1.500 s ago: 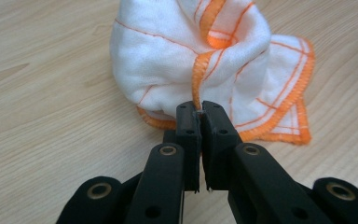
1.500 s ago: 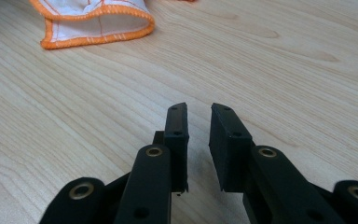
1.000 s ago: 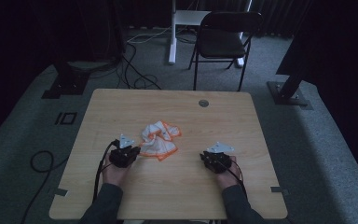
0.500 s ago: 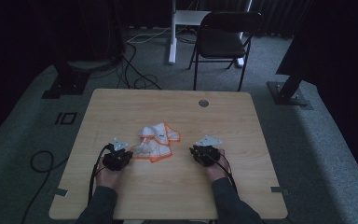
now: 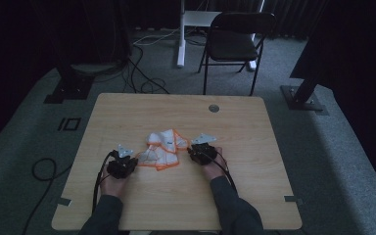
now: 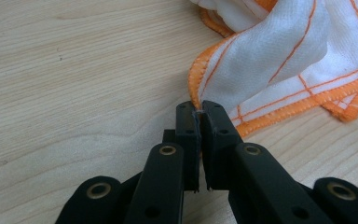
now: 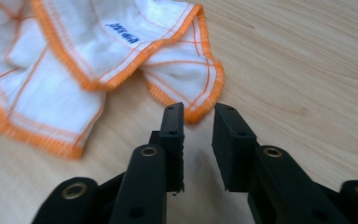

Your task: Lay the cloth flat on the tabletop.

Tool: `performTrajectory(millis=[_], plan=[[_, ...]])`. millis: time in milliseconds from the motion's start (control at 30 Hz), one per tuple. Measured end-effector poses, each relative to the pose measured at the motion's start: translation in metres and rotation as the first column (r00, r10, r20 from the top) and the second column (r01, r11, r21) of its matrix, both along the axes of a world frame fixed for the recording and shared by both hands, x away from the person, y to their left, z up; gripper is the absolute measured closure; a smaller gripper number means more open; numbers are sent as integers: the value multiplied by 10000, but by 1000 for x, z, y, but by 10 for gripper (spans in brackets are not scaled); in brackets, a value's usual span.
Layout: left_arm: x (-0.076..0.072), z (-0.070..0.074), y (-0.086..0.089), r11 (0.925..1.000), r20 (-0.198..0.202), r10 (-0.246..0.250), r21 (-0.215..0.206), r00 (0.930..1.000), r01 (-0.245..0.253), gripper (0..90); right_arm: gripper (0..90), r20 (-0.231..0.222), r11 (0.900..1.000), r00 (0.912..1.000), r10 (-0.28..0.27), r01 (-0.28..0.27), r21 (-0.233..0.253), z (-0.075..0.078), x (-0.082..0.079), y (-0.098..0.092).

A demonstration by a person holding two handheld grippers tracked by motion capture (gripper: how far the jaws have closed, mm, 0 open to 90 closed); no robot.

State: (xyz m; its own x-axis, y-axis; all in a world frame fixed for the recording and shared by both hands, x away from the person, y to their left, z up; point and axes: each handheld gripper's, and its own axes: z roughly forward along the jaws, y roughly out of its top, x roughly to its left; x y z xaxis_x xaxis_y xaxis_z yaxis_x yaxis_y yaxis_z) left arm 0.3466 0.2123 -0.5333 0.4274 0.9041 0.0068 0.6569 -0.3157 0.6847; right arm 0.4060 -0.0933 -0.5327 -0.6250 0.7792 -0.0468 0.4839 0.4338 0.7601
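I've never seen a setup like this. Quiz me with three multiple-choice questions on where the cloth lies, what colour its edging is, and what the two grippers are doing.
1. The cloth lies:
A. between the two grippers
B. on the chair
C. at the table's far edge

2. Its hem is:
A. blue
B. orange
C. green

3. The grippers:
A. both wide open
B. left gripper shut on the cloth's corner, right gripper open
C. both off the table

Answers: 1 A, the high view shows it midway between the hands. 2 B, orange stitching rims the white fabric. 3 B, left jaws pinch the hem; right jaws stand apart just short of a corner.
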Motion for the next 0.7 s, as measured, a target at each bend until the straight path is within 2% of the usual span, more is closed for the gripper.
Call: performTrajectory(millis=[133, 300, 400, 467, 600, 700], plan=[[0, 0, 0, 10000, 9, 8, -38, 10000, -8, 866, 694, -84, 9998, 9998, -168, 167, -84, -1, 11, 9], [-1, 0, 0, 10000, 3, 2, -56, 10000, -2, 866, 681, -282, 9994, 9990, -340, 341, 47, -2, 19, 14], [-1, 0, 0, 10000, 0, -24, -52, 10000, 24, 866, 688, -380, 9992, 9986, -358, 351, -204, -4, 22, 18], [-2, 0, 0, 10000, 6, -31, -53, 10000, 31, 867, 727, -559, 9991, 9976, -412, 404, -156, -7, 23, 19], [-2, 0, 0, 10000, -8, -72, -21, 10000, 72, 866, 857, -631, 9993, 9976, -286, 270, -267, -6, 23, 20], [-3, 0, 2, 10000, -48, -59, -32, 10000, 59, 867, 876, -707, 9988, 9968, -383, 360, -342, -5, 24, 15]])
